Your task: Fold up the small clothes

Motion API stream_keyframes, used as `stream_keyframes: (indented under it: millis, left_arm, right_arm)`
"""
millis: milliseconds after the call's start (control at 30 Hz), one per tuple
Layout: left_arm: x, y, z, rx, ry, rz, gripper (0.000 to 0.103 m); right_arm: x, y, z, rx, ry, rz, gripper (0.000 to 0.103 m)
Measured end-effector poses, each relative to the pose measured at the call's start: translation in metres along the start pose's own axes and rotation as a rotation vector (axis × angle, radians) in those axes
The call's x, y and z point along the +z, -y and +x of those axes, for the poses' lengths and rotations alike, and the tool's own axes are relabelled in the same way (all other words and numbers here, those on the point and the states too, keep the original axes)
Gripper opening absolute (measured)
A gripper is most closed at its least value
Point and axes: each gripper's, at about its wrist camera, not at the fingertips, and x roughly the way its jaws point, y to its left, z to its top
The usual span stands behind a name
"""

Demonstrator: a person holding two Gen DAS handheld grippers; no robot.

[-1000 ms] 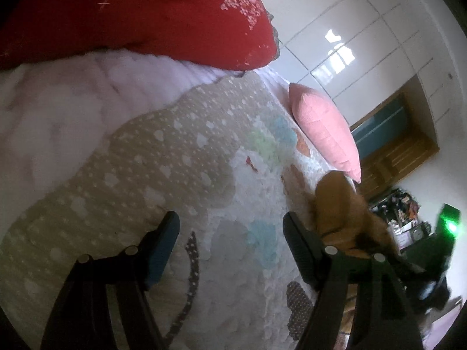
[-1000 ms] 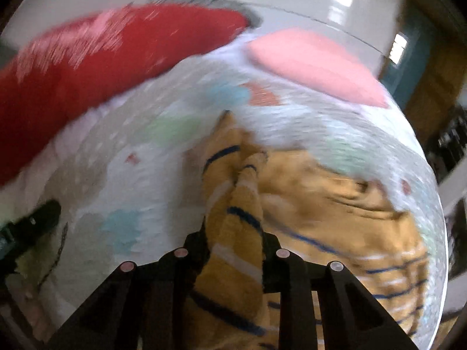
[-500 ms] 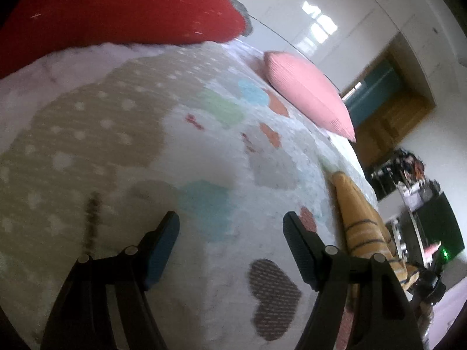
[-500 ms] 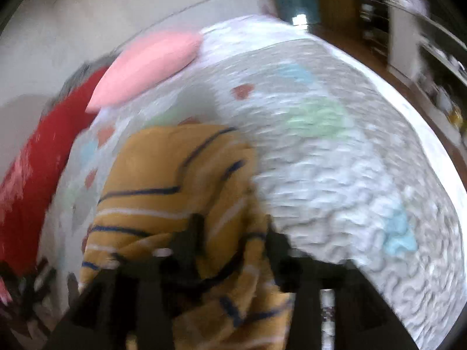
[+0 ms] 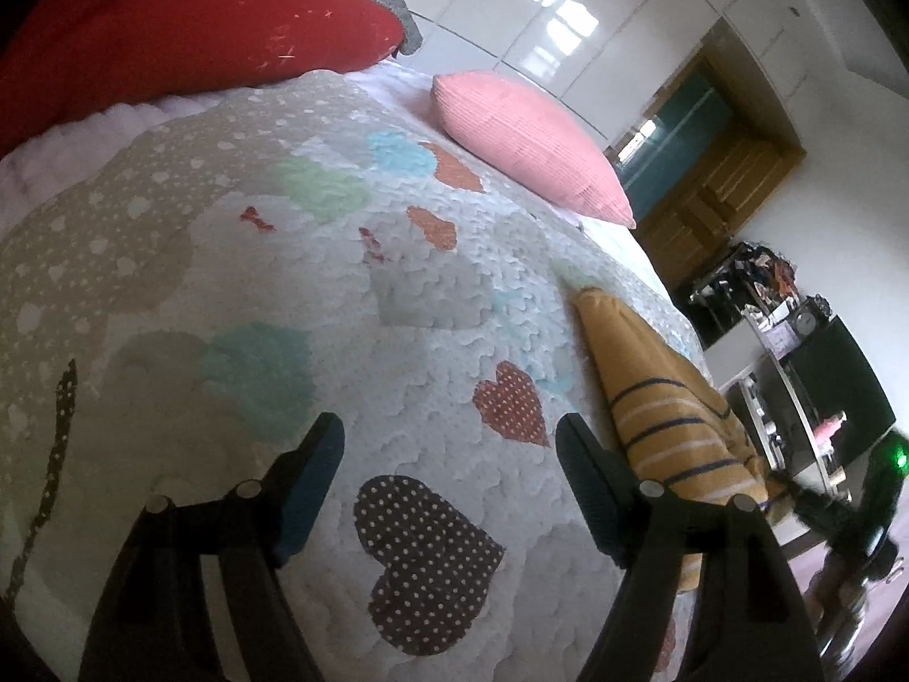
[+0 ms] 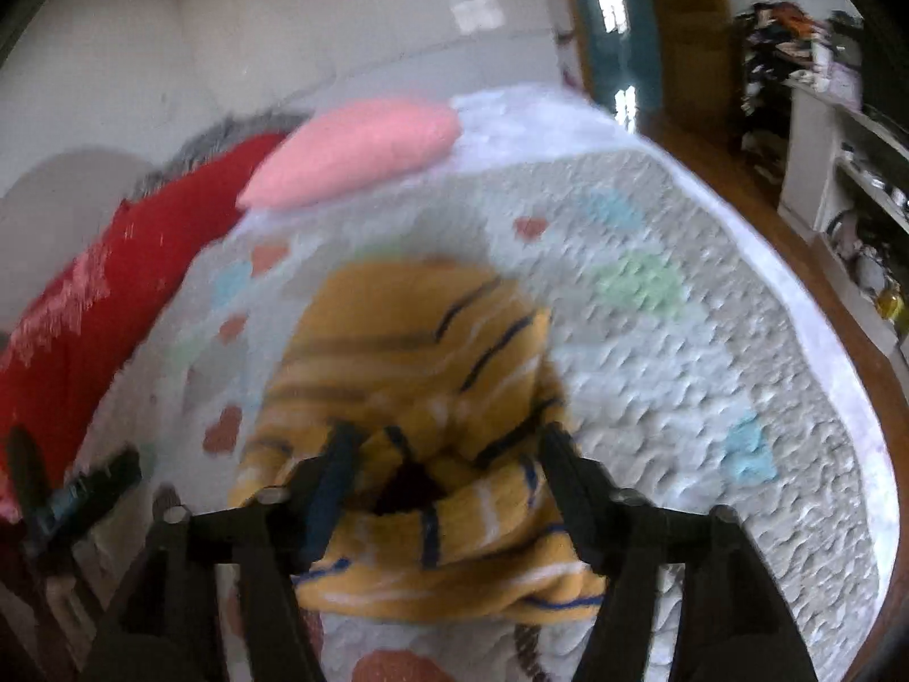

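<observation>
A small mustard-yellow garment with navy and white stripes (image 6: 409, 352) lies bunched on the quilted bedspread (image 6: 670, 398). My right gripper (image 6: 449, 454) is open, its fingers spread around the garment's near edge. In the left wrist view the same garment (image 5: 653, 392) lies to the right, near the bed's edge. My left gripper (image 5: 449, 443) is open and empty above the bedspread (image 5: 341, 284), just left of the garment.
A red pillow (image 5: 170, 17) and a pink pillow (image 5: 528, 142) lie at the head of the bed. White wardrobe doors (image 5: 568, 17) stand behind. Shelves with clutter (image 6: 841, 131) and wooden floor (image 6: 886, 386) lie beyond the bed's right edge.
My right gripper was shut on the garment, swung it across the bed, and has now opened, letting it go. My left gripper moved toward the bed's near side, staying open.
</observation>
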Motion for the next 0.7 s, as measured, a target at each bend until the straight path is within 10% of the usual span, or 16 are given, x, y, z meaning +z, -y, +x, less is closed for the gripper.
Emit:
stream_keyframes:
  millis: [100, 300, 433, 567, 700]
  left_arm:
    - [0.0, -0.006, -0.002, 0.006, 0.006, -0.02, 0.076]
    - [-0.003, -0.004, 0.001, 0.02, 0.0, -0.014, 0.076]
    - [-0.01, 0.006, 0.006, 0.036, -0.008, 0.027, 0.076]
    - [-0.016, 0.014, 0.014, 0.044, -0.031, 0.056, 0.076]
    - [-0.02, 0.018, 0.018, 0.046, -0.039, 0.066, 0.076]
  right_arm:
    - [-0.013, 0.009, 0.006, -0.017, -0.059, -0.001, 0.003]
    - [-0.039, 0.059, 0.011, -0.186, -0.169, 0.06, 0.001]
    - [-0.037, 0.065, -0.026, -0.158, -0.012, 0.102, 0.003]
    - [-0.03, 0.044, -0.054, -0.017, 0.133, 0.065, 0.065]
    - [-0.03, 0.009, -0.032, 0.029, 0.112, -0.047, 0.066]
